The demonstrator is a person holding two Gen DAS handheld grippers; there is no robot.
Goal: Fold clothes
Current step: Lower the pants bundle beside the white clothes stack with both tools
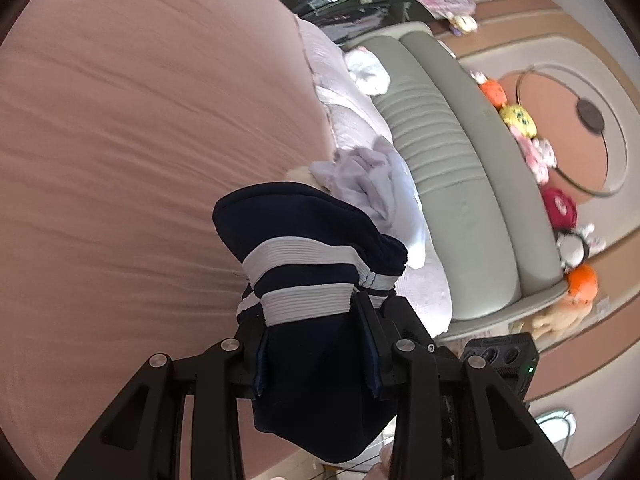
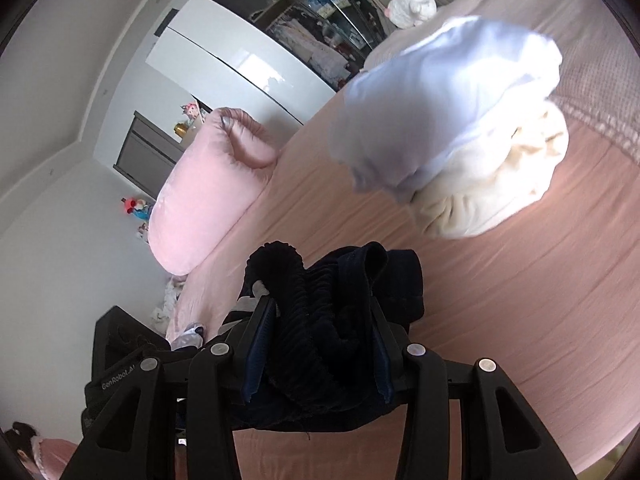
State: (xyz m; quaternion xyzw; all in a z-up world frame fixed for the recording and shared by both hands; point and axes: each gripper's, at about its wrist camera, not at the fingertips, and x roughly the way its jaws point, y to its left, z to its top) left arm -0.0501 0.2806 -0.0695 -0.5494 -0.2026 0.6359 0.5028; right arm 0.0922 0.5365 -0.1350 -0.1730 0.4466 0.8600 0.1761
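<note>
Two grippers, one navy garment, both clamped on it.

Left gripper (image 1: 316,344): jaws narrow, pinching the garment (image 1: 304,248) at a part with two white stripes. Cloth bunches up ahead of the fingertips and hangs down behind them, lifted over the bed (image 1: 140,140).

Right gripper (image 2: 320,344): jaws narrow, gripping a ribbed, gathered part of the same garment (image 2: 320,292); cloth is wadded between the fingers (image 2: 260,336) and spills below them. Can't tell which part of the garment each end is.

Other clothes, ahead-right of the right gripper: one pile of two, a pale blue piece (image 2: 440,108) on top of a cream piece (image 2: 500,192), both resting on the pink sheet. Well apart from the navy garment. In the left view the same blue piece (image 1: 372,176) sits just beyond the navy cloth.

One pink pillow (image 2: 208,184) ahead-left of the right gripper, at the bed edge. One white plush (image 2: 412,8) far ahead near the headboard (image 1: 440,152).

Containers: the headboard ledge, right of the left gripper, carries a row of plush toys (image 1: 520,120); roughly seven, count unsure. A dark glass-front wardrobe (image 2: 312,28) far ahead holds clothes, too blurred to count.
</note>
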